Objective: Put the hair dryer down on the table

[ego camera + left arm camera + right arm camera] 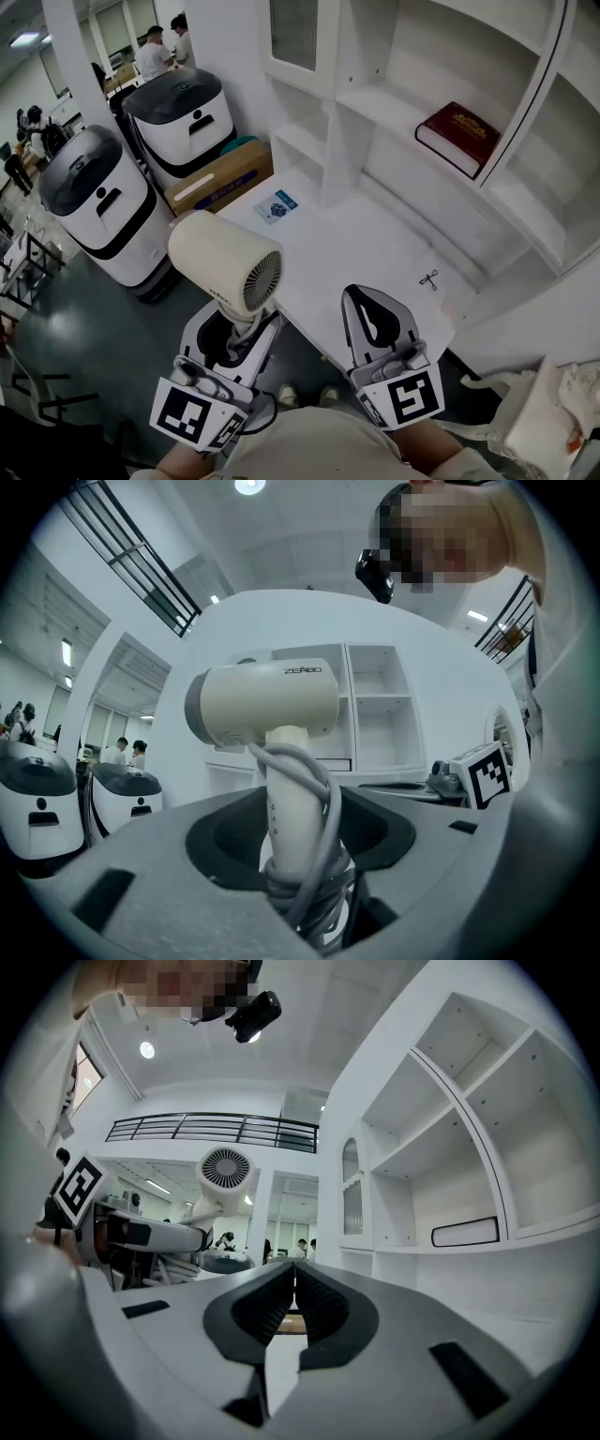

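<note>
The cream-coloured, barrel-shaped plastic hair dryer (223, 260) is held upright in the air by the left claw (236, 330). The jaws are clamped on its handle, round which a grey cord (316, 803) is wound in several loops. In the head view the barrel is seen at the near-left edge of the white surface (375, 246), with its round vent grille turned toward the person. No part of the dryer is seen touching the surface.

The right claw (362, 294) is held to the right of the dryer, apart from it. Its 2 jaws are pressed together and nothing is gripped between them.

On the surface, a small blue-and-white card (277, 205) lies toward the far left and a small black object (428, 278), too small to be identified, lies toward the right. A dark red hardback book (457, 137) rests on a white shelf (394, 105) at the far right. The middle of the surface is bare.

The task is judged to be at its early part: the dryer is grasped and lifted, but nothing has been set down. What is left is for the dryer to be carried over the bare middle, lowered until it rests there, and then released by the left claw. Because of the wound cord and the heavy barrel, some rolling may be expected if it is laid on its side.
</note>
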{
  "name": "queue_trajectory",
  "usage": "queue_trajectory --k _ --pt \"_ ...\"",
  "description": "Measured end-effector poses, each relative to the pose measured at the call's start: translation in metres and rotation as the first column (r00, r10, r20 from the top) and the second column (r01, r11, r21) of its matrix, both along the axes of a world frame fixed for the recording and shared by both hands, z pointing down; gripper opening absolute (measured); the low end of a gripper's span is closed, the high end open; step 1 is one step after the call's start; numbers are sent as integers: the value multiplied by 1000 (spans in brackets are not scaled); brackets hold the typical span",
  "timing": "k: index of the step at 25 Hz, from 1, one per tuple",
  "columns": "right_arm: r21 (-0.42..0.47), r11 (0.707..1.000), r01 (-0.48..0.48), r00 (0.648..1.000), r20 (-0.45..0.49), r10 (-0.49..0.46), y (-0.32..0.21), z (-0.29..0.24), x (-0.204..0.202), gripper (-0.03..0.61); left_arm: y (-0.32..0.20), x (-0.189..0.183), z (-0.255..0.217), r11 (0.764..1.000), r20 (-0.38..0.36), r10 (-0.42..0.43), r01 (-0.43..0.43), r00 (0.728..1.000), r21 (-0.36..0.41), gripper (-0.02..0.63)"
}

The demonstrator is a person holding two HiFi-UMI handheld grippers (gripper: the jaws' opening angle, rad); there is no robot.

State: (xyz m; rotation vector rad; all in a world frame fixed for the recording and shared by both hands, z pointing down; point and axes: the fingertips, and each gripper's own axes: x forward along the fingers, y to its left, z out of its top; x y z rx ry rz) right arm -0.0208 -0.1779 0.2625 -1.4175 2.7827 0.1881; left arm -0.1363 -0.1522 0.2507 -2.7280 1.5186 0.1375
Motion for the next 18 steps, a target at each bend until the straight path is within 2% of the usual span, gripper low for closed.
queue_trajectory --k 11,18 --pt "-14 1000 2 1000 0 -2 -11 6 6 21 -13 10 2 999 35 19 -18 999 -38 222" --pt "-25 999 -37 999 -36 36 -53 24 18 21 -56 20 12 994 80 39 -30 996 -103 222"
